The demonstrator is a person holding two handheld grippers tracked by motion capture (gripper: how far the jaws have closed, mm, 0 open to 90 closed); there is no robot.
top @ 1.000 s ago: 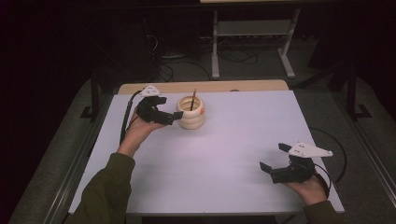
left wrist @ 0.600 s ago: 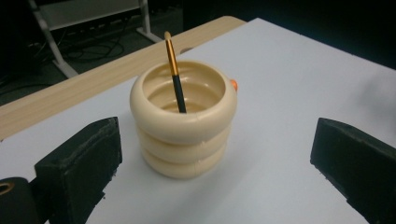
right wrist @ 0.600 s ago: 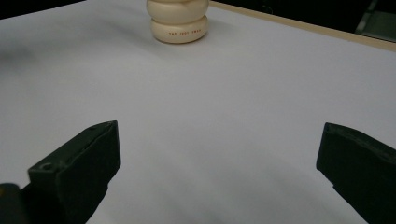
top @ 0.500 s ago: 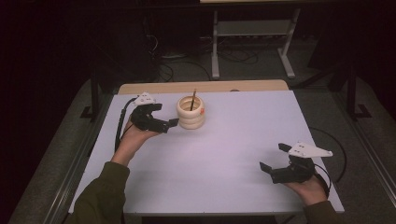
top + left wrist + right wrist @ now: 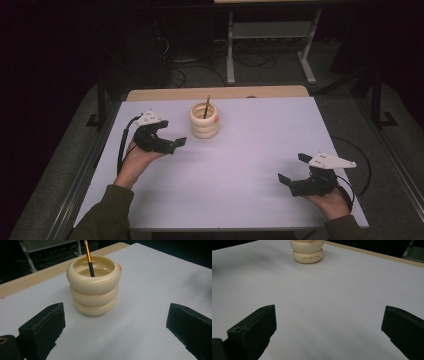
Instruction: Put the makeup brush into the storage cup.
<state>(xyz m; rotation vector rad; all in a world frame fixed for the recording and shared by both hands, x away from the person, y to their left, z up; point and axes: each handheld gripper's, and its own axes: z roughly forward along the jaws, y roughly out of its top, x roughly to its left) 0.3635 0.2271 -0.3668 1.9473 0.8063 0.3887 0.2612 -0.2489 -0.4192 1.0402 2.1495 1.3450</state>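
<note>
1. While the cream ribbed pot shaped like three stacked rings stands at the far centre-left of the white tabletop, the left gripper sits just left of it, near but apart; claw spread wide, holding nothing.
2. Change over the last second: that gripper was right up against the pot's left side, jaws at its wall; it has since pulled back left and towards the near edge; the pot has not moved.
3. Thin brush with orange-gold shaft and black lower part stands tilted inside the pot, tip above the rim; looks unchanged too.
4. Left gripper view confirms the gap: pot ahead, between the lines of the two black pads but well beyond them; bare table between.
5. Right gripper rests at the near right, well apart from the pot; claw likewise spread and empty; same place as a second ago; its own view has the pot far off at the top edge.
6. Read: retreat after a release; brush already in pot, so placement looks done; otherwise a fresh approach is needed, since nothing is gripped.
</note>
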